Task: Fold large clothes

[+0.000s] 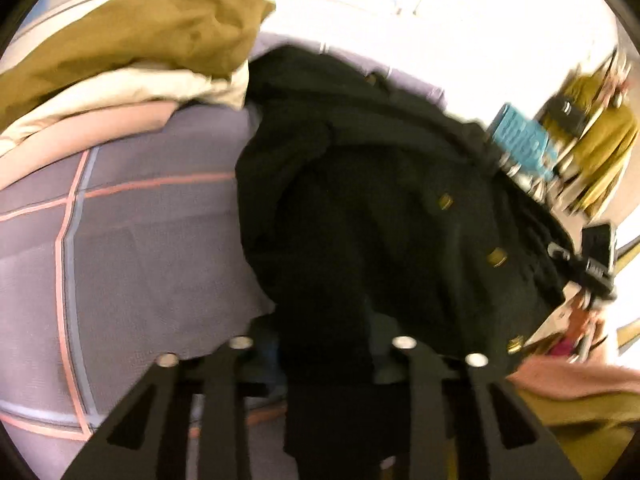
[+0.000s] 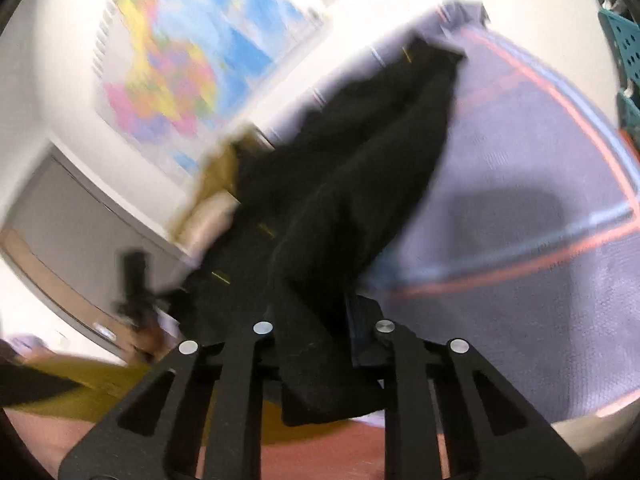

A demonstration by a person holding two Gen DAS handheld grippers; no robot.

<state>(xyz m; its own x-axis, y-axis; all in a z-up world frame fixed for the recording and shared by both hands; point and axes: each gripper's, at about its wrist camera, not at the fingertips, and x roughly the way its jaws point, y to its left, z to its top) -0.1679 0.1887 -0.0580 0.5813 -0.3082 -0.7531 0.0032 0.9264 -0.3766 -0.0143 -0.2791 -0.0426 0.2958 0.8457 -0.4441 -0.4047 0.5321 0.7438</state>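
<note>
A black coat [image 1: 360, 200] with brass buttons [image 1: 497, 257] lies bunched on a bed sheet [image 1: 152, 248] that is grey with pink lines. In the left wrist view a fold of the coat runs between my left gripper [image 1: 324, 364] fingers, which are shut on it. My right gripper [image 1: 592, 264] grips the coat's right edge. In the right wrist view the coat [image 2: 360, 184] stretches away, blurred, and a thick fold sits clamped in my right gripper [image 2: 320, 340]. A dark blurred shape at the left is my left gripper [image 2: 134, 280].
Olive, cream and pink clothes [image 1: 132, 36] are piled at the sheet's far left. Another olive and pink garment [image 1: 580, 412] lies at the near right. A teal crate [image 1: 524, 144] and clutter stand to the right. A coloured map [image 2: 172, 80] hangs on the wall.
</note>
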